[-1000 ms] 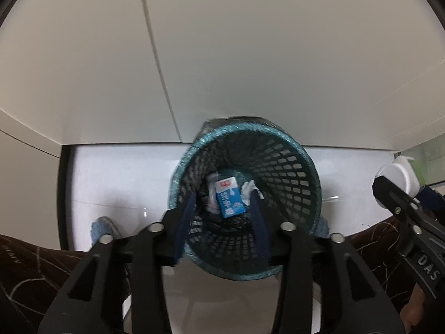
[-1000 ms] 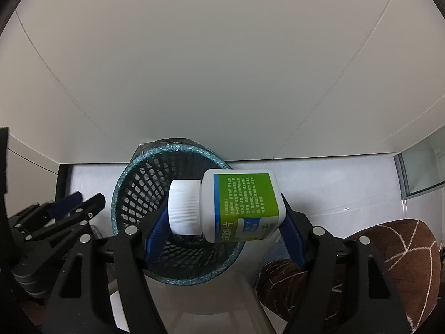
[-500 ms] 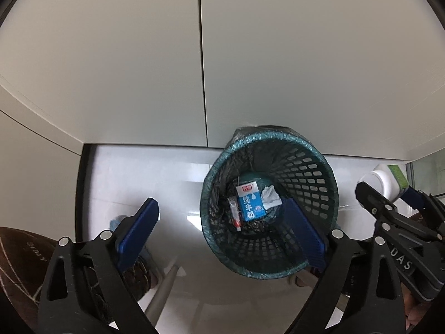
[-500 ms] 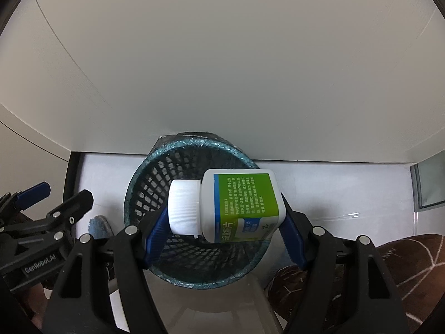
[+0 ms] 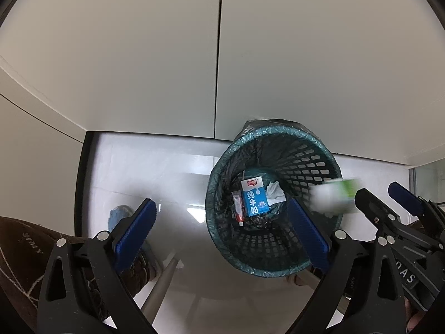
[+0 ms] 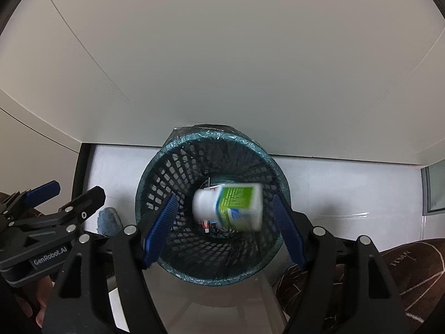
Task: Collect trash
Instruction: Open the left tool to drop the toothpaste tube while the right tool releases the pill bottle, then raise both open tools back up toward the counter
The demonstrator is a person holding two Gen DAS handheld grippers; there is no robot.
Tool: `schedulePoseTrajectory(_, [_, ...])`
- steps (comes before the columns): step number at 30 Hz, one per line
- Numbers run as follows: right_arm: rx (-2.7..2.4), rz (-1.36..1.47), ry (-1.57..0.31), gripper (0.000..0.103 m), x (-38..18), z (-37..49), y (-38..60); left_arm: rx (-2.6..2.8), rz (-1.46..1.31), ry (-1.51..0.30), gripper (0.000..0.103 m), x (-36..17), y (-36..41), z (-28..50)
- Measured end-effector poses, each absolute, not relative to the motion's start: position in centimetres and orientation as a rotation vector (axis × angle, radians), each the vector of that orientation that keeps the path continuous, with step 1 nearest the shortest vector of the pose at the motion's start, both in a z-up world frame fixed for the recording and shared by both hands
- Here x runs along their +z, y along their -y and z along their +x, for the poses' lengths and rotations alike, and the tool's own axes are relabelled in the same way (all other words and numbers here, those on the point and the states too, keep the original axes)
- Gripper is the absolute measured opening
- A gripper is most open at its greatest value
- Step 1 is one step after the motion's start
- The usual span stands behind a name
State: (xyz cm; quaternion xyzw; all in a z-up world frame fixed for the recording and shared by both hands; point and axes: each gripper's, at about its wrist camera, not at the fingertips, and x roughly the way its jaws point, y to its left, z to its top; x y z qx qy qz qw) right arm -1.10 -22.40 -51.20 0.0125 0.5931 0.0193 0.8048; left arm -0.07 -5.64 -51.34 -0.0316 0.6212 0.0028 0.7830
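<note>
A teal mesh waste basket (image 5: 314, 164) lined with a dark bag stands on the white floor. At its bottom lie a blue milk carton (image 5: 254, 196), a crumpled tissue (image 5: 275, 192) and a small tube (image 5: 237, 207). A white bottle with a green label (image 6: 233, 206) is blurred in mid-fall over the basket's mouth (image 6: 211, 136), between the blue pads of my right gripper (image 6: 224, 199) and touching neither. The bottle (image 5: 333, 194) also shows as a smear in the left wrist view. My left gripper (image 5: 219, 208) is opening wide, with nothing between its jaws, beside the basket's left rim.
White cabinet doors rise behind the basket. A person's legs in brown patterned trousers (image 6: 403, 272) frame both lower corners, with a blue slipper (image 5: 119, 214) on the floor. A grey metal leg (image 5: 161, 281) slants below. A glass panel (image 6: 436, 189) is at far right.
The bottle has left my right gripper's pads and is dropping into the basket. My left jaws have spread from narrow to wide, and the basket has slid to the right in the left wrist view.
</note>
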Motion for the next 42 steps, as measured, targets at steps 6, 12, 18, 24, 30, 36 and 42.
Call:
schedulePoseTrajectory(6, [0.039, 0.028, -1.264, 0.075, -50.9, -1.1, 22.4, 0.026, -0.093, -1.343, 0.093, -51.2, 5.1, 0.0])
schedulePoseTrajectory(12, [0.023, 0.015, -1.231, 0.082, -49.4, -1.5, 22.3, 0.024, -0.106, -1.328, 0.093, -50.3, 4.8, -0.1])
schedulePoseTrajectory(18, [0.000, 0.025, -1.194, 0.089, -46.2, -2.5, 23.0, -0.019, -0.098, -1.279, 0.093, -47.2, 4.9, -0.6])
schedulePoseTrajectory(24, [-0.028, 0.004, -1.079, 0.093, -40.8, -3.6, 23.7, -0.034, -0.084, -1.201, 0.096, -42.0, 4.5, -2.4])
schedulePoseTrajectory(30, [-0.006, 0.007, -0.956, 0.094, -34.3, -4.2, 24.0, -0.058, -0.092, -1.158, 0.097, -36.4, 4.3, -3.2])
schedulePoseTrajectory(36, [0.012, -0.016, -0.840, 0.095, -28.0, -4.7, 23.6, -0.065, -0.069, -1.061, 0.097, -29.5, 4.5, -4.0])
schedulePoseTrajectory(42, [-0.002, -0.049, -0.729, 0.095, -23.0, -5.1, 23.6, -0.041, -0.010, -0.979, 0.096, -23.9, 4.7, -4.1])
